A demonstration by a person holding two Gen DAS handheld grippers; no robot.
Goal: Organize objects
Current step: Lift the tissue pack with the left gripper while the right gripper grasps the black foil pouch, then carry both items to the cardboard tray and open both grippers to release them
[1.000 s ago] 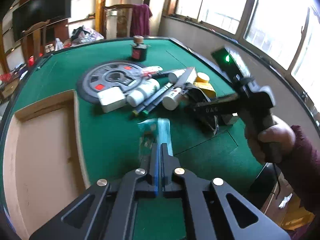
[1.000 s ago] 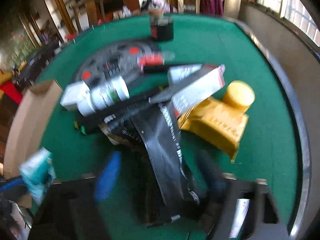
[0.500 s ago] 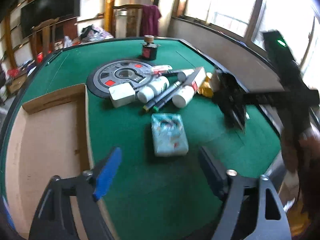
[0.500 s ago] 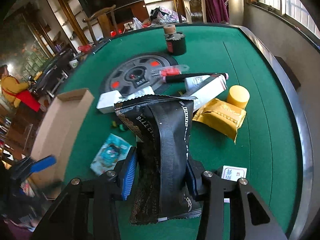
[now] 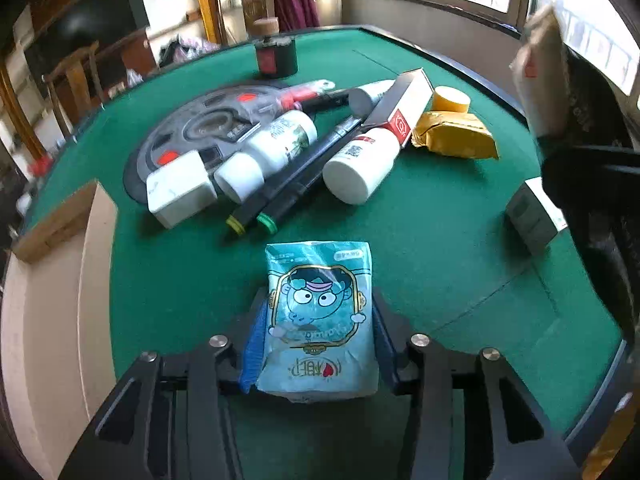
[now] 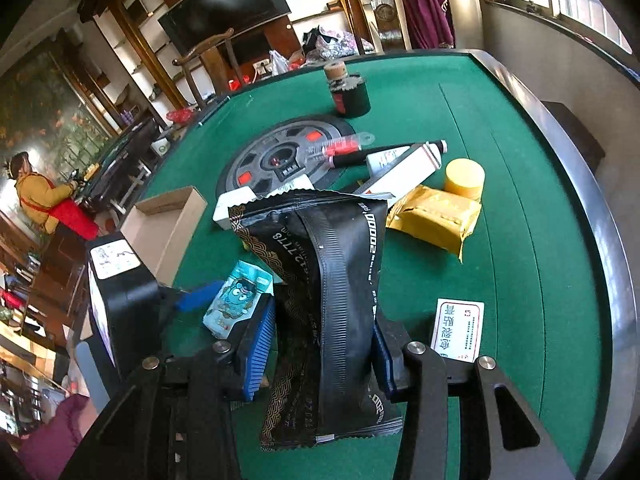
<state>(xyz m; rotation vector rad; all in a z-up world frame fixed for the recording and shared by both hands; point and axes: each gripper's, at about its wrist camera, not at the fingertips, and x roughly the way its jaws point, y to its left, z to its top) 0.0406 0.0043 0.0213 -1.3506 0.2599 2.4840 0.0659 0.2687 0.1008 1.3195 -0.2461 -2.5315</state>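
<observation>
A teal packet with a cartoon face [image 5: 318, 272] lies flat on the green felt, lengthwise between my left gripper's [image 5: 318, 312] fingers. The jaws are closing and both pads touch the packet's long sides. In the right wrist view the same packet [image 6: 236, 304] shows low on the left, with one blue left finger [image 6: 200, 300] against it. My right gripper [image 6: 324, 322] is shut on a black foil pouch [image 6: 320, 248], which hangs upright above the table.
An open cardboard box [image 5: 48, 320] stands at the left. Behind the packet lie a weight plate [image 5: 200, 128], white bottles [image 5: 272, 148], markers [image 5: 280, 196], a long carton [image 5: 404, 108], a yellow pouch [image 5: 456, 140] and a dark jar [image 5: 276, 56]. A small white box [image 6: 456, 330] lies right.
My left gripper let the teal packet drop flat, opened wide, then came down and closed across its width. My right gripper lifted the black pouch off the pile.
</observation>
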